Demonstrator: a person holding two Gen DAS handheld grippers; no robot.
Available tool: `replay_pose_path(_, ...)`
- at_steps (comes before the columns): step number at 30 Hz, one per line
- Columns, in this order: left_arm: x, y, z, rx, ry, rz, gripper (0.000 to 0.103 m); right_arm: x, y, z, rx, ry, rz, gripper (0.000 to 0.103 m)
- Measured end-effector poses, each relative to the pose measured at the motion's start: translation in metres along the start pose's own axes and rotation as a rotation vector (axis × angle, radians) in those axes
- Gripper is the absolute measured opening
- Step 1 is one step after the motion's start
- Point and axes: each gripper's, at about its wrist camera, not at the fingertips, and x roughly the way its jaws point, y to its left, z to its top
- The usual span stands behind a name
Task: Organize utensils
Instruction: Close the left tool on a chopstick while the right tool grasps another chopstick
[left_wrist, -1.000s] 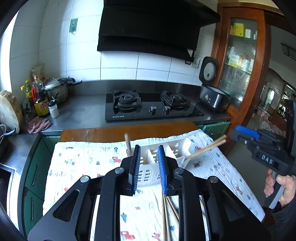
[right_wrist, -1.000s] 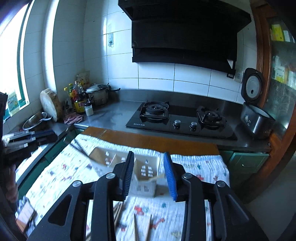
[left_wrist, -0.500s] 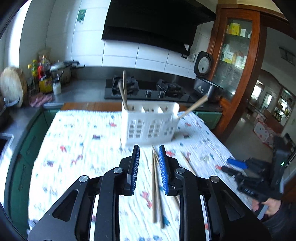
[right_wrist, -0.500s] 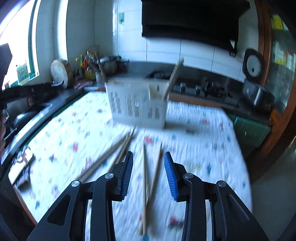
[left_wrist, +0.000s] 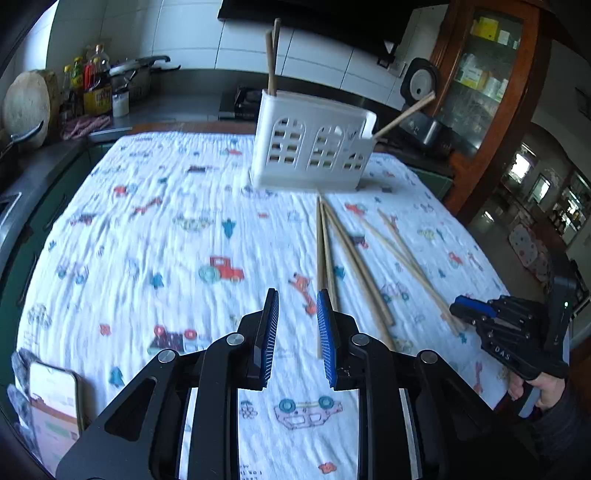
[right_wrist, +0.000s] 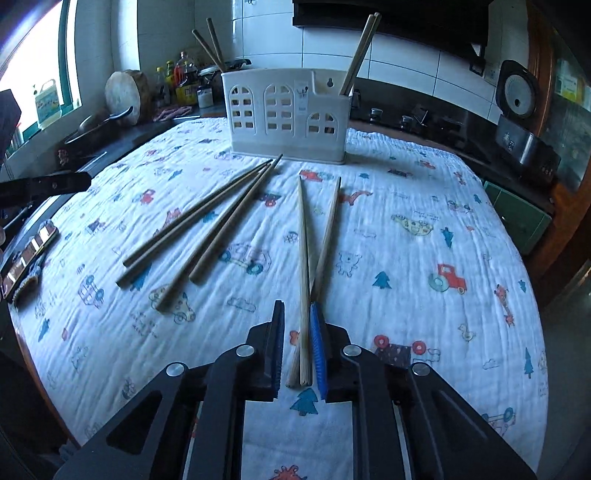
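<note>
One patterned cloth (right_wrist: 424, 206) covers the whole tabletop, and at upper centre of the right wrist view a white utensil caddy (right_wrist: 288, 118) stands on it with chopsticks upright in both ends. Six loose chopsticks lie below it — a group of four (right_wrist: 207, 225) at left of centre, a pale pair (right_wrist: 304, 258) in the middle. The right claw (right_wrist: 297, 314) has just been closing around that pair's near ends, a slight gap left at its left pad, while the left claw (left_wrist: 295, 304) hangs slightly spread and empty at lower centre of its own view.
</note>
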Motion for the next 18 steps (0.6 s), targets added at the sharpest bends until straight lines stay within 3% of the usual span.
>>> replay_pose_path(13,0.031,-0.010,-0.022,0.030,0.088,-0.037,0.022,0.011,-0.004,-0.001,-0.001,0.017,-0.015,0.007)
replay_pose_path(18,0.048,-0.016,-0.024,0.049,0.120,-0.046,0.022,0.009,-0.002,0.003,0.072,0.019,0.046,0.007)
